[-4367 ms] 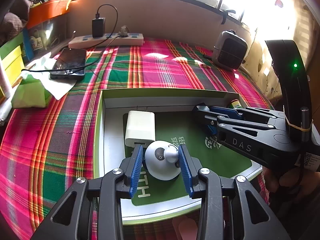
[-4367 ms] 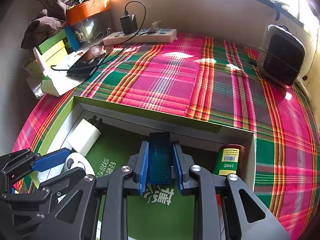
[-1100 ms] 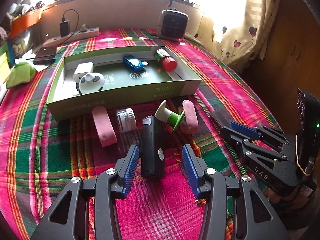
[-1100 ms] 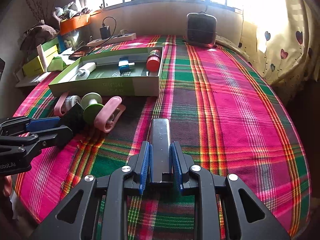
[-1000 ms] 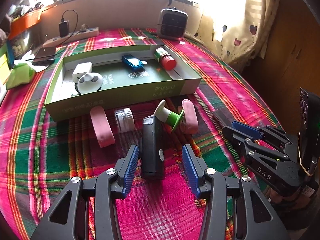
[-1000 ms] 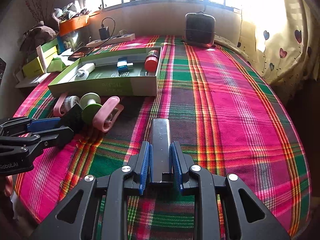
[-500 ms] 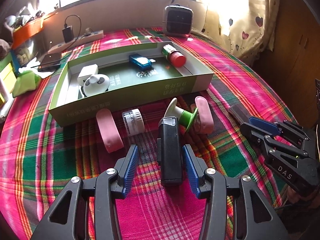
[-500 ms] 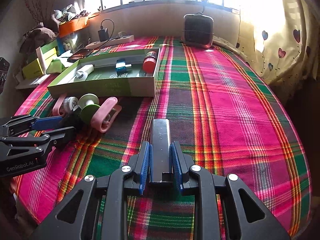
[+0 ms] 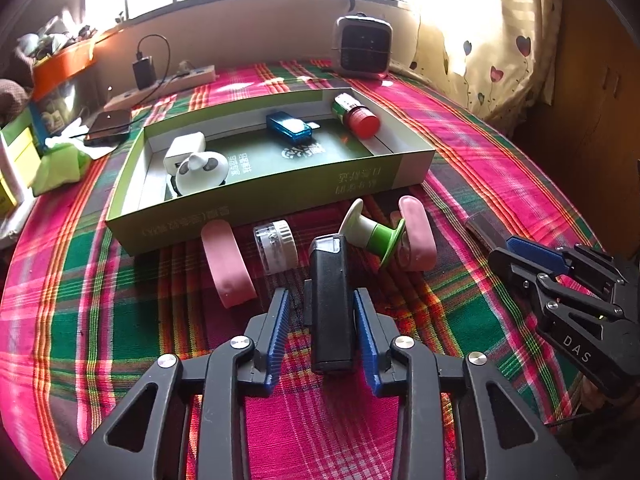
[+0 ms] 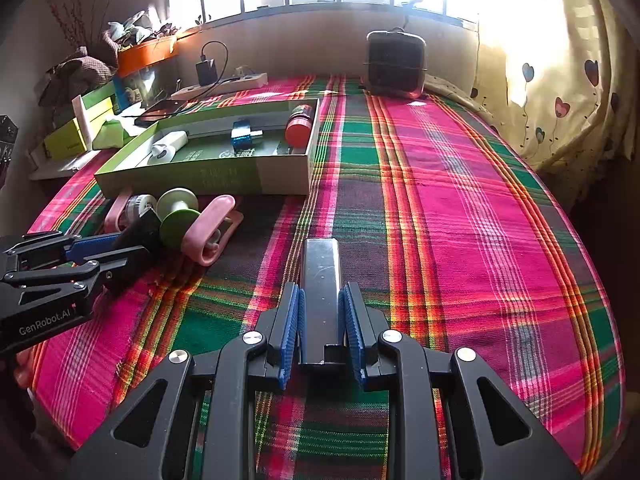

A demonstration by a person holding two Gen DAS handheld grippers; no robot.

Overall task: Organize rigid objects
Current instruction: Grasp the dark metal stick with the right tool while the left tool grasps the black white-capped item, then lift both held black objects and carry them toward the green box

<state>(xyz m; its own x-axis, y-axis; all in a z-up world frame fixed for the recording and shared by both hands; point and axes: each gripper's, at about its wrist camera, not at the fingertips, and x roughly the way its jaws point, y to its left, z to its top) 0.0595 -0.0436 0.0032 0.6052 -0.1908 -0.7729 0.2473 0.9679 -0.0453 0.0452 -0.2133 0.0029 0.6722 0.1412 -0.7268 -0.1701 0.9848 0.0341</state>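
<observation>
Left gripper (image 9: 322,314) straddles black box (image 9: 330,300) on cloth in front of tray (image 9: 280,196), pads near its sides, contact unclear. Right gripper (image 10: 322,322) clamps dark bar (image 10: 321,300). Both look rigid, smooth, light; grip mid-length on long flat sides.

The cloth (image 9: 460,152) has pink, green and orange checks. The box (image 9: 256,196) is green outside. In it lie a blue stick (image 9: 289,126) and a red-capped bottle (image 9: 356,117). The spool (image 9: 374,236) is green and white. The curtain (image 10: 552,80) is cream with hearts.
</observation>
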